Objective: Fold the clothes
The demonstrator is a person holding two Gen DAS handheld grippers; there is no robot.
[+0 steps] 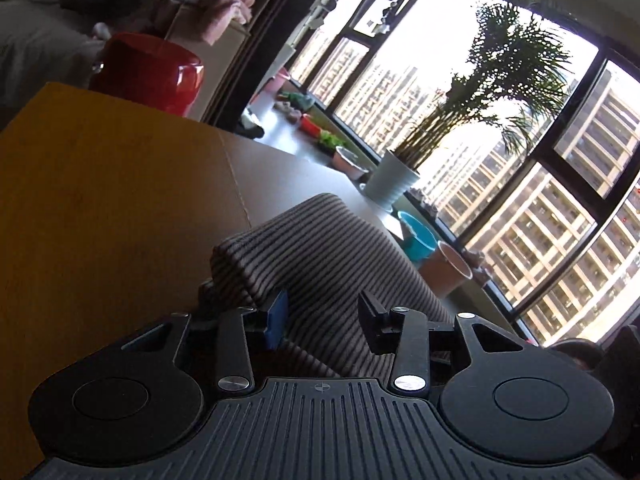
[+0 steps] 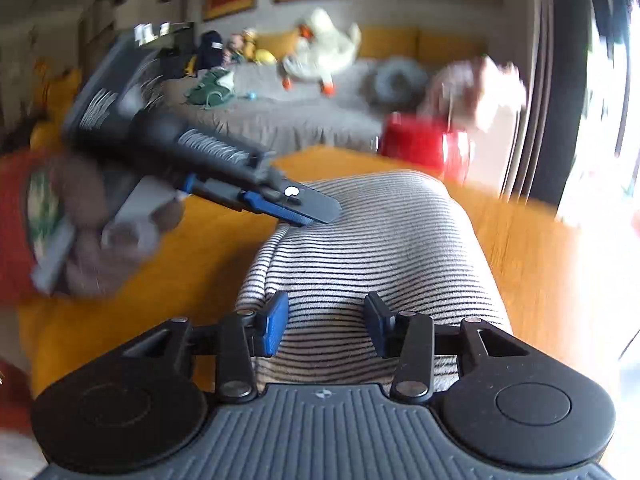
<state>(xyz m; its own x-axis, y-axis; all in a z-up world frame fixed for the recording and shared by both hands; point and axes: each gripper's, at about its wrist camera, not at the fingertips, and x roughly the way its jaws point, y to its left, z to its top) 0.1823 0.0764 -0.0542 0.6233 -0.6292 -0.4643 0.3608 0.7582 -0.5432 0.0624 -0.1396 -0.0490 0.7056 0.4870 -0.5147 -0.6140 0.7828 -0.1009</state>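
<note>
On yellow table (image 2: 532, 264): striped garment (image 2: 372, 240), folded, soft, light, limp; best taken at an edge. Left gripper (image 1: 322, 322) and right gripper (image 2: 326, 322): jaws apart, straddling cloth, not pinching.

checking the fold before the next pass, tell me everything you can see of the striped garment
The striped garment is a soft knit in pale cloth with thin dark stripes, folded into a long, thick, rounded bundle lying flat on the yellow-brown table. The left gripper has its tips at the far left edge. The right gripper sits over the near end, fingers apart with cloth between them. Whether any pad presses the fabric is unclear.
</note>
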